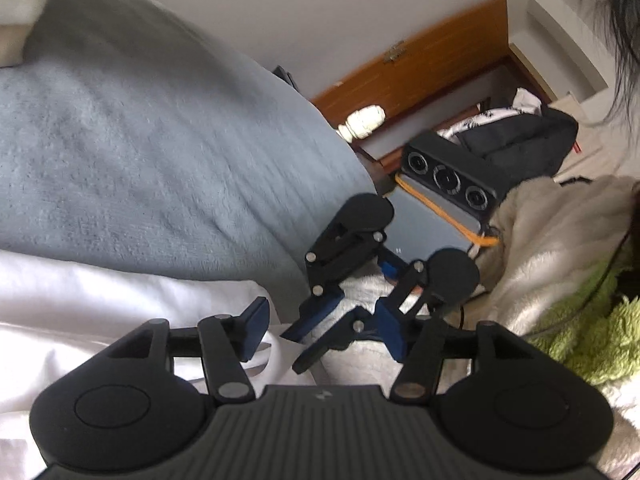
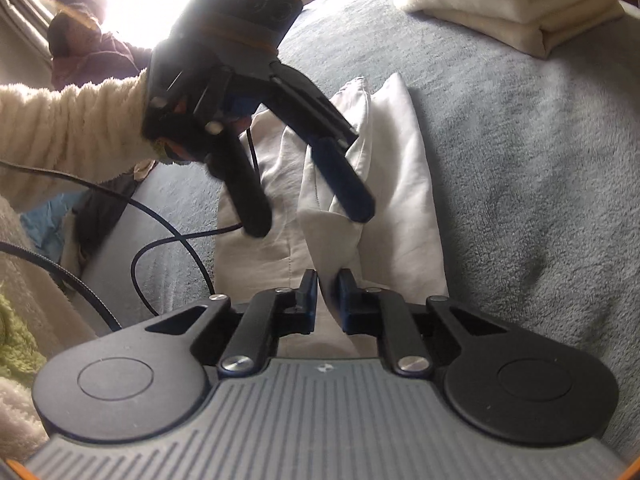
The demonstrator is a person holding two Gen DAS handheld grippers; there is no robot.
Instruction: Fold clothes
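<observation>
We are pinching a fold of the white garment on the grey bed with our right hand-held gripper, while the left hand-held gripper is hovering released, so the thin fabric is risking slipping free and unfolding.

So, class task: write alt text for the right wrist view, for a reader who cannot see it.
The right hand-held gripper is shut on a fold of white garment lying on a grey-blue blanket. Above it, the left hand-held gripper, held by a cream fleece sleeve, hangs open over the cloth.
</observation>
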